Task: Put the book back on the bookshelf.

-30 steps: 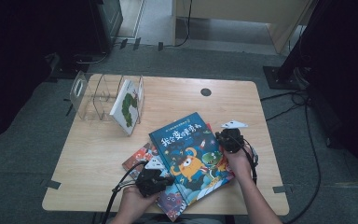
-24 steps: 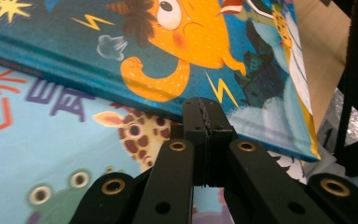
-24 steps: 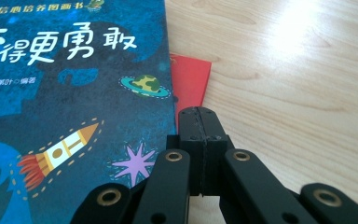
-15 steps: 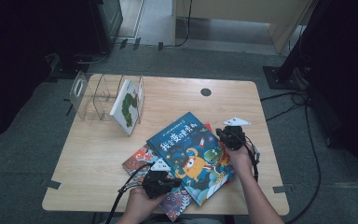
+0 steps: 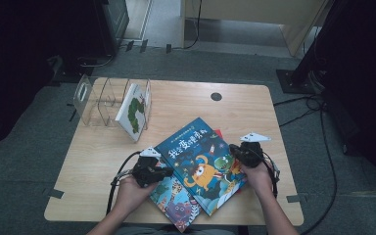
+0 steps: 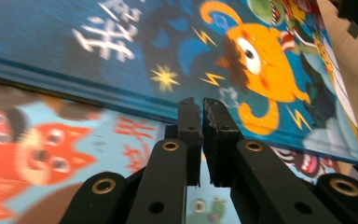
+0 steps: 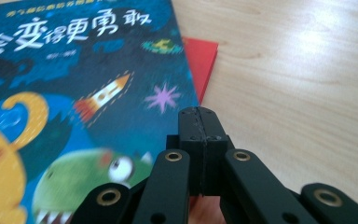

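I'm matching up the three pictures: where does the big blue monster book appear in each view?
High view: blue monster book, lower centre, between the grippers.
Left gripper view: across the top, above the jaws.
Right gripper view: left half.
Shared landmark: its orange monster.

The blue monster book (image 5: 201, 164) carries a white Chinese title across its cover toward eleven o'clock; in the right gripper view the characters 变得更勇敢 (image 7: 81, 29) read clearly, with a smaller yellow line above them too fine to make out. The cat-faced book (image 6: 51, 154) beneath it bears red characters, blurred beyond reading.
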`<move>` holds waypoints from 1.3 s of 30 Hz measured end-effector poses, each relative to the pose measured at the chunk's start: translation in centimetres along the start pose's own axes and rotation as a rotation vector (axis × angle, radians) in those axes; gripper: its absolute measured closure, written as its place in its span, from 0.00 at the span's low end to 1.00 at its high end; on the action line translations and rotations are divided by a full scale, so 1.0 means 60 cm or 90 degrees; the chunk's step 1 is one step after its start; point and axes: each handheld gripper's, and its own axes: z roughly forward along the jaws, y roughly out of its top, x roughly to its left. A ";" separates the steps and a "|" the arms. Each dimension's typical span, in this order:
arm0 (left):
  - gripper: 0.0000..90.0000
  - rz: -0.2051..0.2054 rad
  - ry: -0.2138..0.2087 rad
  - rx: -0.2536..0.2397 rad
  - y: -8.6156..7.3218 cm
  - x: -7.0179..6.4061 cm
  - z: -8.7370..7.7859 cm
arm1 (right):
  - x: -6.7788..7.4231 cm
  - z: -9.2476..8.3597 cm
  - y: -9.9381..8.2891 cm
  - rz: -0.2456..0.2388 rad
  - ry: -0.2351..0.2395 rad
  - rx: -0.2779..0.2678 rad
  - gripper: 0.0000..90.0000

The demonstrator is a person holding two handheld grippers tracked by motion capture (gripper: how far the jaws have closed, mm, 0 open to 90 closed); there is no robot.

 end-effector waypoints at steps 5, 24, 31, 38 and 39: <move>0.86 0.006 0.011 0.006 0.012 0.021 -0.007 | 0.002 -0.019 -0.015 0.010 0.007 0.000 1.00; 0.50 0.051 0.030 -0.008 0.040 0.088 -0.021 | 0.009 -0.089 -0.061 0.027 0.003 0.004 1.00; 0.47 0.058 0.030 0.000 0.048 0.108 -0.014 | 0.005 -0.114 -0.088 0.026 -0.005 0.022 1.00; 0.47 0.048 0.028 -0.013 0.056 0.126 -0.005 | 0.001 -0.119 -0.100 0.037 -0.006 0.035 1.00; 0.47 0.047 0.029 -0.014 0.058 0.126 -0.004 | 0.001 -0.120 -0.101 0.040 -0.008 0.037 1.00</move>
